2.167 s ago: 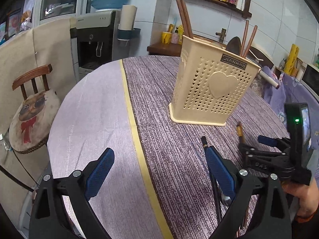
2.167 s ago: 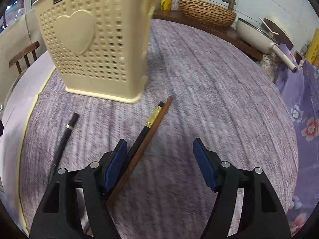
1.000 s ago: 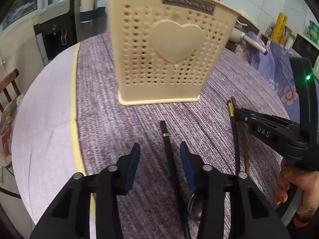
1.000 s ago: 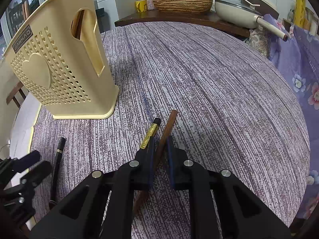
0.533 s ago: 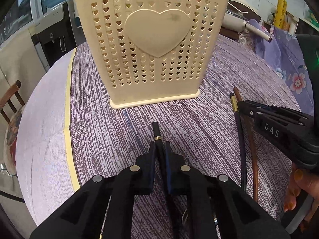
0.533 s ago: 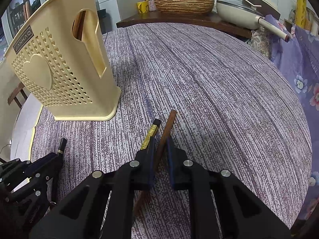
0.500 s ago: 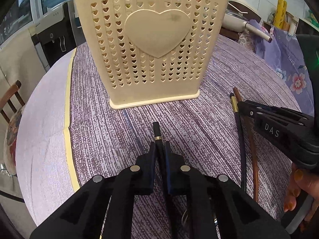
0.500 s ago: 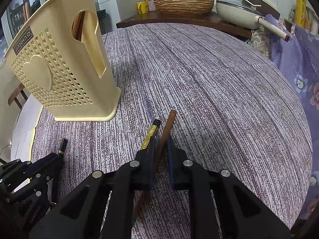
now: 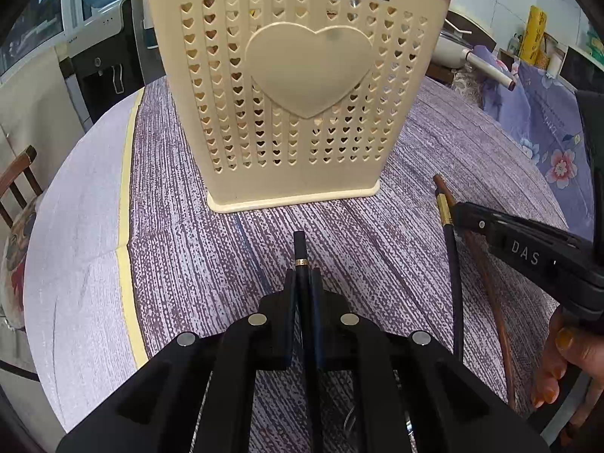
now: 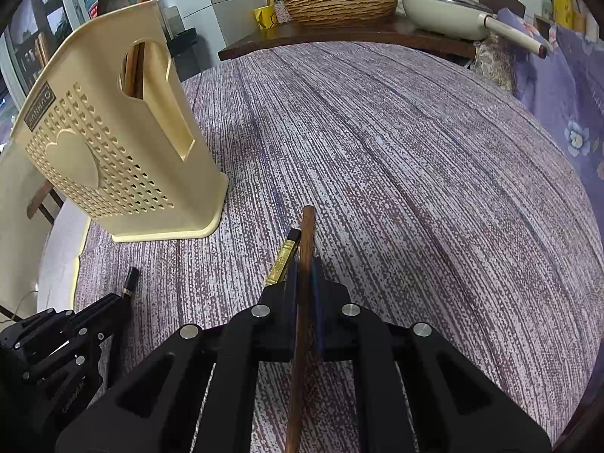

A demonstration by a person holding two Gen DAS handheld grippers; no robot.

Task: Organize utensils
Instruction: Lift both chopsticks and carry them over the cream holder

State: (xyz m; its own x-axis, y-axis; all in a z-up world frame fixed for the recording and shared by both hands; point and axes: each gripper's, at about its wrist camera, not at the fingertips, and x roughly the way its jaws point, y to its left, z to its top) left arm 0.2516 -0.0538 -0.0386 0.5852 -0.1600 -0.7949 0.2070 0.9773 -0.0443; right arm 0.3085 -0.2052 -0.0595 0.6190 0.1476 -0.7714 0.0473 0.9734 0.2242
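Observation:
A cream perforated utensil basket (image 9: 298, 87) with a heart on its side stands on the purple tablecloth; it also shows in the right wrist view (image 10: 113, 143), with brown sticks inside. My left gripper (image 9: 302, 275) is shut on a black utensil handle with a gold ring (image 9: 300, 249), just in front of the basket. My right gripper (image 10: 304, 264) is shut on a brown wooden chopstick (image 10: 306, 234); a black chopstick with a gold band (image 10: 284, 256) lies against its left finger. Both chopsticks show in the left wrist view (image 9: 449, 226).
A round table carries the purple cloth (image 10: 415, 151) with a yellow edge strip (image 9: 124, 188). A wooden chair (image 9: 15, 188) stands at the left. A counter behind holds a woven basket (image 10: 339, 0) and a pan (image 10: 453, 15). Purple floral fabric (image 9: 547, 120) lies at the right.
Both grippers went from open to shut, the left on the black handle and the right on the brown chopstick. The left gripper has moved closer to the basket.

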